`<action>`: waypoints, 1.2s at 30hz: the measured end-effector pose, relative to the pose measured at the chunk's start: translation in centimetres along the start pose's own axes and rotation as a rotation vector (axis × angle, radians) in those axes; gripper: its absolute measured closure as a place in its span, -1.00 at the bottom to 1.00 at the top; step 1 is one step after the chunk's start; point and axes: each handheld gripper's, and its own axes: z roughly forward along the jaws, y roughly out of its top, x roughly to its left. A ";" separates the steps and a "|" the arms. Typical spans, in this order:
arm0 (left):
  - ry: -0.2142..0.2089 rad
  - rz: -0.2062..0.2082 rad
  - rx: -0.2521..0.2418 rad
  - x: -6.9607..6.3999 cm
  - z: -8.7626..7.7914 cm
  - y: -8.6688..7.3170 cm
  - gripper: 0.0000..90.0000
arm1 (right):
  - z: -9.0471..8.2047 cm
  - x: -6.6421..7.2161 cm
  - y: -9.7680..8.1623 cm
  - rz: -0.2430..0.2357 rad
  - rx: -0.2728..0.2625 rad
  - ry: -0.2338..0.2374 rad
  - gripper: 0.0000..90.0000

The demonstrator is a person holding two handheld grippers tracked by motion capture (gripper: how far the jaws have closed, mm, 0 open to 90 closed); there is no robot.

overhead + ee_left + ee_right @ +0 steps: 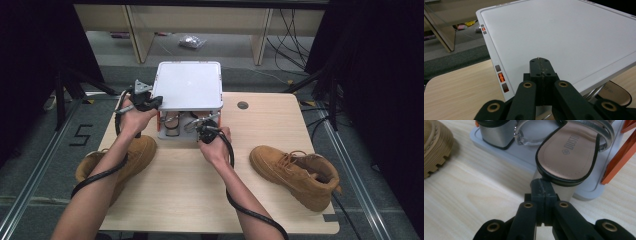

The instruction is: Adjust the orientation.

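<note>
From above, the right gripper (202, 129) sits at the open front of the white two-tier plastic shoe rack (188, 84); two tan suede boots (296, 174) lie apart.

Left gripper (541, 67), jaws pressed together, rests over the rack's top.

Right gripper's shut jaws seem to touch the block-heeled silver-strap sandal (569, 155), directly ahead, its length pointing away; a second heel (496, 133) stands alongside.

Rack (189, 85) stands mid-far on the tabletop (200, 190); its lid blocks access from above, its near side is open. Sandals (172, 125) crowd the lower shelf. Boots (295, 175) flank left and right; bare near-centre tabletop between them.
</note>
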 end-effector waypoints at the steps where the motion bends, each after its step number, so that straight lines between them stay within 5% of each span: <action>1: 0.000 0.001 0.000 0.0 0.0 0.0 1.00 | 0.1 0.0 0.0 -0.002 -0.005 -0.009 1.00; 36: 0.003 0.023 0.009 -0.1 0.0 0.1 1.00 | 2.7 -0.3 0.3 -0.030 -0.057 -0.063 1.00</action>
